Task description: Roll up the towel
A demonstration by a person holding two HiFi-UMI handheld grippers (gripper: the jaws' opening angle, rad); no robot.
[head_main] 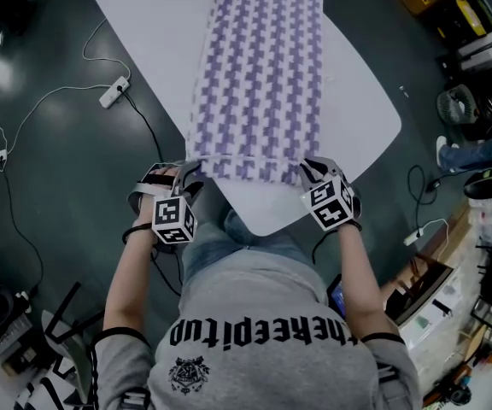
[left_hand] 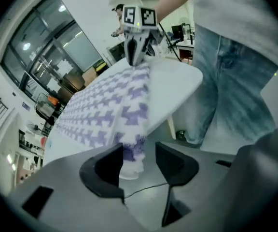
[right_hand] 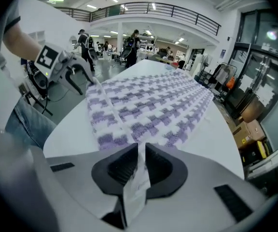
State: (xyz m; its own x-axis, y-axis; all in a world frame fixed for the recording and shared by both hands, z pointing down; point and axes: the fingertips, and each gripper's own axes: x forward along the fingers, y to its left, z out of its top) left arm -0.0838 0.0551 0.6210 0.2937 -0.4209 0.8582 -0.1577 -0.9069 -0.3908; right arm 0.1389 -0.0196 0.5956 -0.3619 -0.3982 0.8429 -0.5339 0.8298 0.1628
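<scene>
We see the purple-and-white towel point(head_main: 259, 75) spread out on the white tabletop point(head_main: 143, 32), stretched from its 6 o'clock edge, just in front of the person, toward 12 o'clock. At the towel's 7 o'clock corner the left gripper point(left_hand: 139, 150) has its jaws apart, and the corner hangs down between them, close to one jaw with a clear gap to the other, so it is not pinched. At the 5 o'clock corner the jaws of the right gripper point(right_hand: 139, 149) are nearly together, clamped on a thin white strip of the towel's edge.
</scene>
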